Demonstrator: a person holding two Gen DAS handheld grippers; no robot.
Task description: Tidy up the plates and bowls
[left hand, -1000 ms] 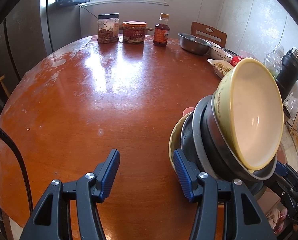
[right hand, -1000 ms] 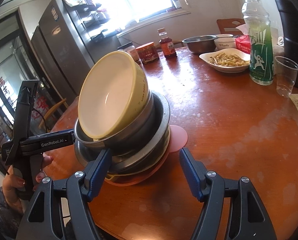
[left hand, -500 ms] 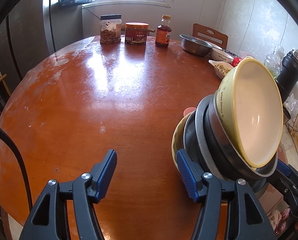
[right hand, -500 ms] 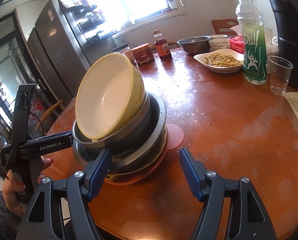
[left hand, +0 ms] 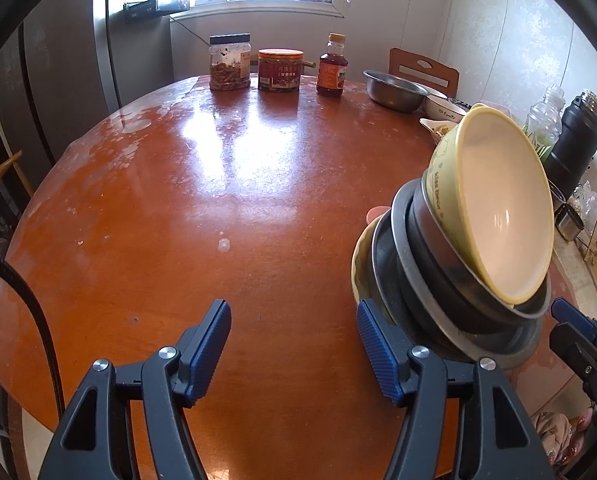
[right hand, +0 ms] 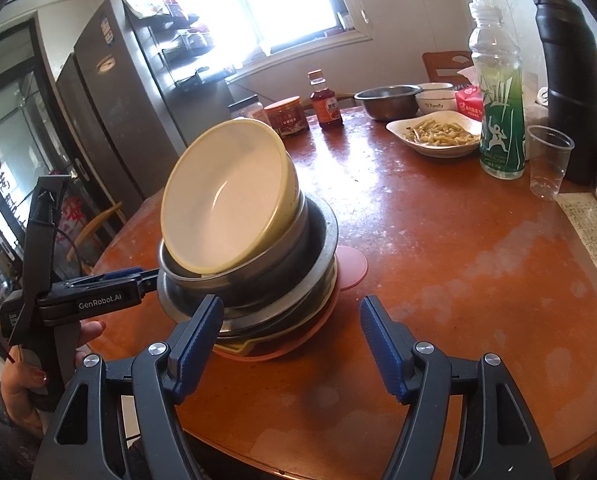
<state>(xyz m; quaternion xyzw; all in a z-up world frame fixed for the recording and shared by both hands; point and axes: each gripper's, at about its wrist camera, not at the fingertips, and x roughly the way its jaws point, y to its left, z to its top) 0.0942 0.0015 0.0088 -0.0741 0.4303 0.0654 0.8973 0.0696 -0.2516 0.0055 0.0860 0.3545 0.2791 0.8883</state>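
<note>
Two grippers were seen at the near edge of a round, glossy wooden table (left hand: 202, 208), one on each side of a leaning stack of dishes (right hand: 258, 280). The left gripper (left hand: 294, 344) was opening, its blue pads set apart over bare tabletop with nothing between them; its right-hand pad (left hand: 374, 352) stood just beside the stack's lower rims, and contact could not be told. The right gripper (right hand: 292, 344) was likewise opening, with only tabletop between its pads; its left-hand pad (right hand: 196, 340) was close against the front of the stack, touching or not could not be judged.

The stack was built from a pink plate (right hand: 352, 268) and a yellow dish (right hand: 234, 348) at the bottom, steel bowls (right hand: 298, 256) above, and a yellow bowl (right hand: 226, 208) on top. The top bowl was tilted steeply, its white inside facing the near table edge and the person's hand (right hand: 22, 384) holding the left gripper, so that the stack's axis leaned away from upright.

Wide open tabletop was left on the left gripper's side of the stack. At the far edge were seen two jars (left hand: 254, 64), a sauce bottle (left hand: 332, 68) and a steel basin (left hand: 394, 90). On the right gripper's side a plate of food (right hand: 438, 136), a green-labelled bottle (right hand: 498, 92), a plastic cup (right hand: 548, 160) and a black flask (right hand: 570, 88) were ranged, well apart from the stack.
</note>
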